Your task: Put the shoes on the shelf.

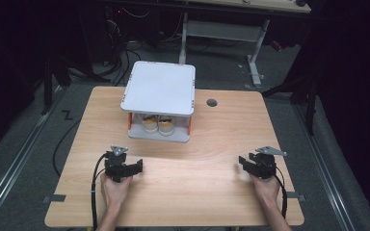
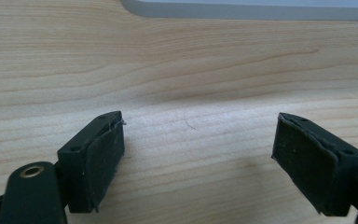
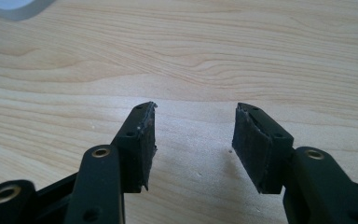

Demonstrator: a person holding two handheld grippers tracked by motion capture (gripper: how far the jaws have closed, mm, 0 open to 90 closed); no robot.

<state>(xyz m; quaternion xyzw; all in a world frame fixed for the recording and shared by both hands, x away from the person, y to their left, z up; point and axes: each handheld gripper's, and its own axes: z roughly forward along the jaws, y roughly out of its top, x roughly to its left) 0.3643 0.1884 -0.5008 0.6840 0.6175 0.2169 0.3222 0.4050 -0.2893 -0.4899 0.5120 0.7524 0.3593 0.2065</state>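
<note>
While my left gripper (image 1: 136, 167) rests low over the near left part of the table (image 1: 202, 192), its jaws stand wide apart with only bare wood between them, as the left gripper view shows. My right gripper (image 1: 244, 162) sits over the near right part, well apart from the left one, its jaws parted to a middling gap and empty; neither holds anything. Ahead of both, toward the far middle of the table, stands the white two-level stand (image 1: 160, 87), its flat top square and blank, orange posts at its corners. On its lower shelf sit two round white cups (image 1: 158, 124) side by side, touching, with something yellowish in them that I cannot make out. The tabletop is pale wood grain with a small round grey hole (image 1: 212, 102) near the far right. Beyond it lies a dark room with grey floor, cables and a desk frame (image 1: 221, 31). I can read no writing anywhere.
</note>
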